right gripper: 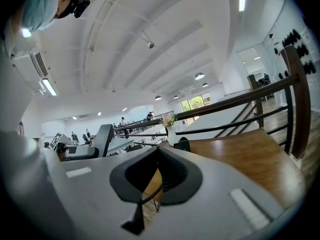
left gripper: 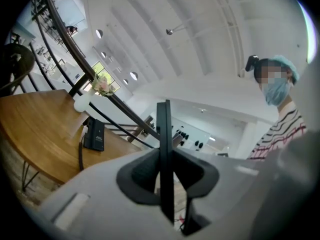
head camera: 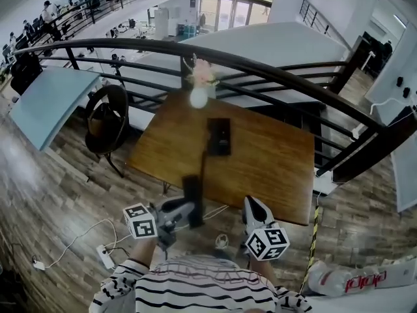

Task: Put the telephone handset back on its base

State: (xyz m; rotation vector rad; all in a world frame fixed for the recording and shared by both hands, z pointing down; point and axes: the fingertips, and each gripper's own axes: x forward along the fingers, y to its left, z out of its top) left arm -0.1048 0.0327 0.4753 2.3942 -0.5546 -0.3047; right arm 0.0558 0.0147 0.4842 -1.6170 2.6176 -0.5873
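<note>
The wooden floor [head camera: 58, 194] spread out under everything. A long black railing [head camera: 273, 70] curved across behind the table. The brown wooden table [head camera: 273, 168] stood just in front of that railing. A dark round chair [head camera: 107, 119] stood on the floor near the table's left side.

The person wore a striped shirt [head camera: 195, 285] and held one tool in each hand, low at the near side of the table.

The left gripper [head camera: 184, 214] pointed about level toward the table. Its jaws were closed on the black telephone handset [head camera: 193, 191], one pad pressing on each side. In the left gripper view the handset stood up thin and tall between the pads. It was in the air at the near edge of the table, well apart from its base.

The right gripper [head camera: 255, 207] pointed toward the table and tipped down a little. In the right gripper view its dark pads [right gripper: 172, 171] met at their tips, and nothing was between them.

The black telephone base [head camera: 219, 136] lay flat near the middle of the table. No handset was on it. A thin dark cord [head camera: 203, 165] ran from the base to the handset.

A small white vase [head camera: 198, 98] stood at the far edge of the table, near the base and close to the railing. Pink flowers [head camera: 202, 72] stuck out of the top of it.

A white power strip [head camera: 105, 256] lay on the floor at the left, with a thin wire beside it.
</note>
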